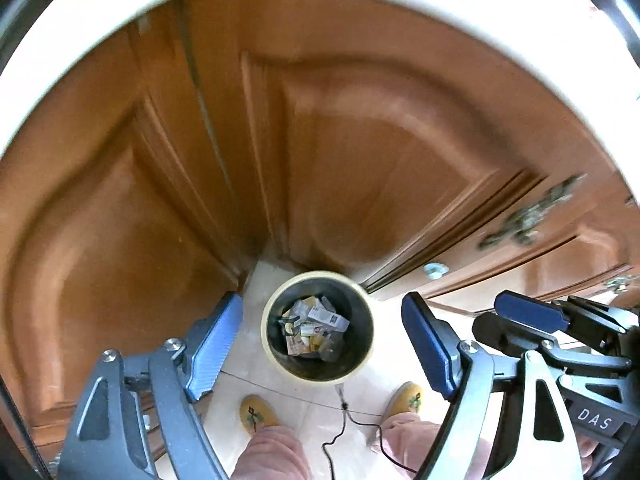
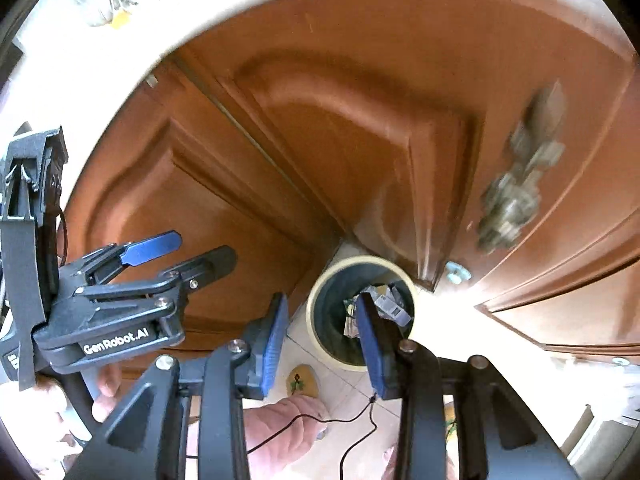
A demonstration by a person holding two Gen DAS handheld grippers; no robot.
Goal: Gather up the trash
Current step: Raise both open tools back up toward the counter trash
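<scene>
i look down at the trash bin (image 1: 318,328) on the pale floor (image 1: 400,360), close to the brown cabinet doors (image 1: 360,140). it has a cream rim and a dark inside, and it is full of paper scraps and wrappers (image 1: 314,330). my left gripper (image 1: 320,344) is spread wide with nothing in it; its blue pads sit at 9 and 3 o'clock of the bin. my right gripper (image 2: 322,340) is partly open and empty too, with the bin at its 1 o'clock. my yellow slippers (image 1: 256,414) stand at 6 o'clock of the bin. a thin black cable (image 1: 340,428) lies between them.
</scene>
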